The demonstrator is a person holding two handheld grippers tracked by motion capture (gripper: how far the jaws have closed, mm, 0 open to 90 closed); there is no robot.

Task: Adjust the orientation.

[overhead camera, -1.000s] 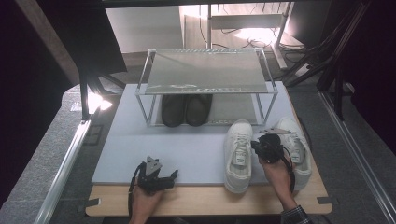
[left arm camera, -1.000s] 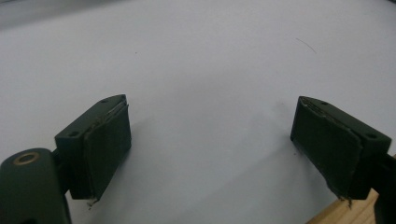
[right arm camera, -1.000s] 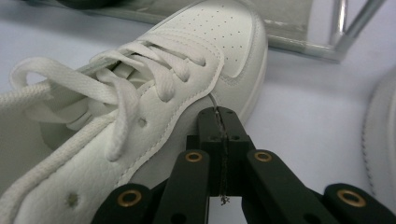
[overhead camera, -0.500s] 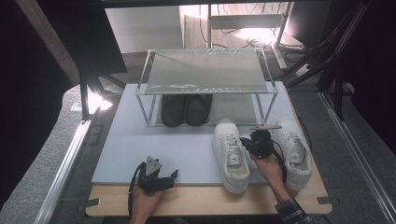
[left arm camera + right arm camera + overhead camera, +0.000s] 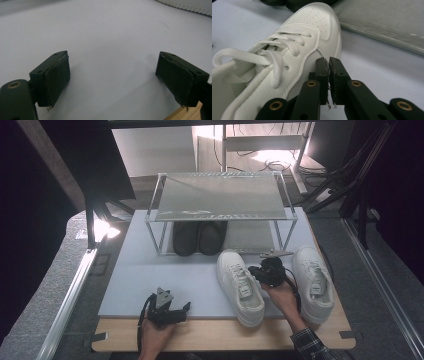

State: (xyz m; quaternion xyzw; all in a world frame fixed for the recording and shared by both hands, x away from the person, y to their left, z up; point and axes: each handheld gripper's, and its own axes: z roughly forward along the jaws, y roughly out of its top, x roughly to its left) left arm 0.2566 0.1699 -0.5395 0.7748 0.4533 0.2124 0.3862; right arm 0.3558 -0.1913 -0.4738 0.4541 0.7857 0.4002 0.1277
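white sneakers: two, one (image 5: 241,285) at lower centre of the high view and one (image 5: 312,282) at lower right. dark shoes: two, a pair (image 5: 198,237) at centre, under the one metal rack (image 5: 220,196) at upper centre. grippers: two, one (image 5: 186,308) at lower left and one (image 5: 256,271) at lower centre-right; pale mat (image 5: 150,275): one.

No readable text, labels, brands or numbers anywhere. White sneakers (image 5: 241,287) look unbranded, though the high view is probably too coarse to catch small print.
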